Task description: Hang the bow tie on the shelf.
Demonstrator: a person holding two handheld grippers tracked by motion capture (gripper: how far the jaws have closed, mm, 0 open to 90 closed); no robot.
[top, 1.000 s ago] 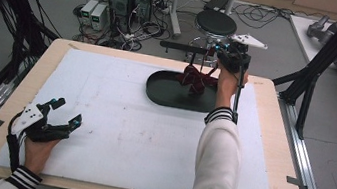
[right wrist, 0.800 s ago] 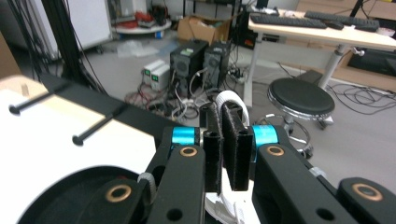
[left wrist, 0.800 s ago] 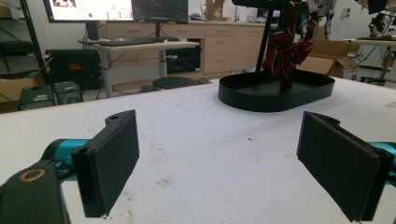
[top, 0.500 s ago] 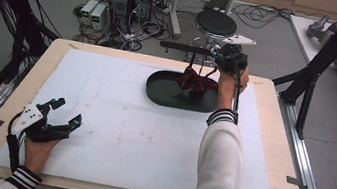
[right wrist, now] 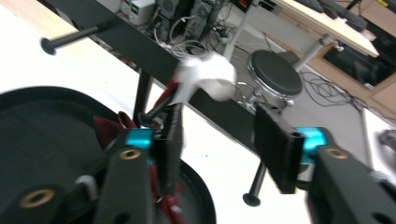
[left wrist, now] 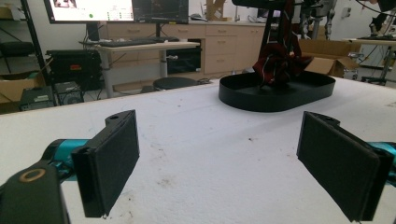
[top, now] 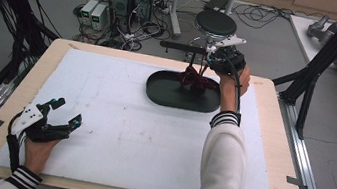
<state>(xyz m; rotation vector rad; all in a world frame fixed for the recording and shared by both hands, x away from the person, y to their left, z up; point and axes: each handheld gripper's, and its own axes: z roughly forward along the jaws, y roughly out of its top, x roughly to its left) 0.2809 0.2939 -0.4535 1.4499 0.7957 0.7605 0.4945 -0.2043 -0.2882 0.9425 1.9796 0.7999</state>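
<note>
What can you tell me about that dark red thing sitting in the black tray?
The dark red thing looks like crumpled cloth, bunched into loose folds with thin lighter edging. It stands heaped toward the far right part of the black oval tray, draped around thin dark rods that rise to a rack above. The right gripper hangs just over it, its jaws having just been opening, with no cloth between them.

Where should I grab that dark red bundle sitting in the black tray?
Probably grip the dark red bundle at its bunched top, coming from above. It rises above the rim of the black tray, so its upper part is likely easier to reach than its base.
</note>
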